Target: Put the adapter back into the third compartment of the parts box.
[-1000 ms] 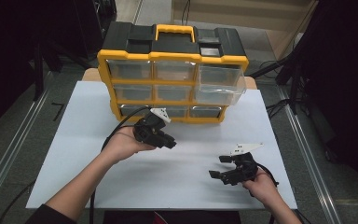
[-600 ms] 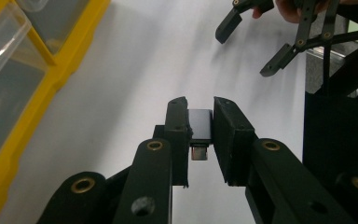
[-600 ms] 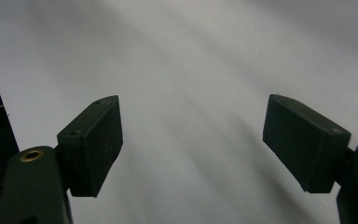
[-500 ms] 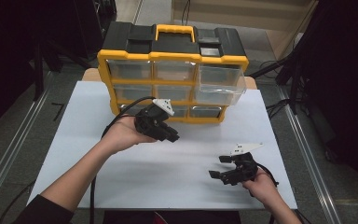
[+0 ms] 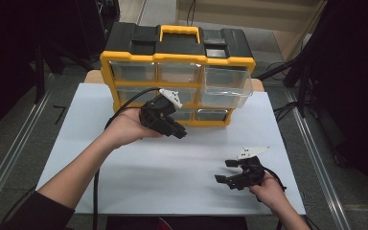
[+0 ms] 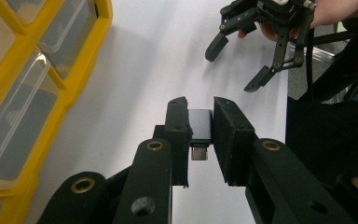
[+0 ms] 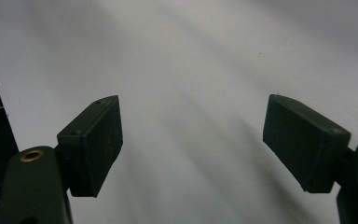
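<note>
USB stick (image 6: 200, 130) half hidden between tongs

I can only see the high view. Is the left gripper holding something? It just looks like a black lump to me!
Observer: Yes. In the left gripper view, the left gripper is shut on a small black USB stick, with its metal plug pointing back toward the camera.
Operator: Is the stick touching the table?
Observer: No. That view shows it pinched between both pads, with the white table farther off behind it.
Operator: And the other gripper, has it got anything?
Observer: No. In the right gripper view, the right gripper has its jaws wide apart with nothing between them, just the white surface beyond.
</note>
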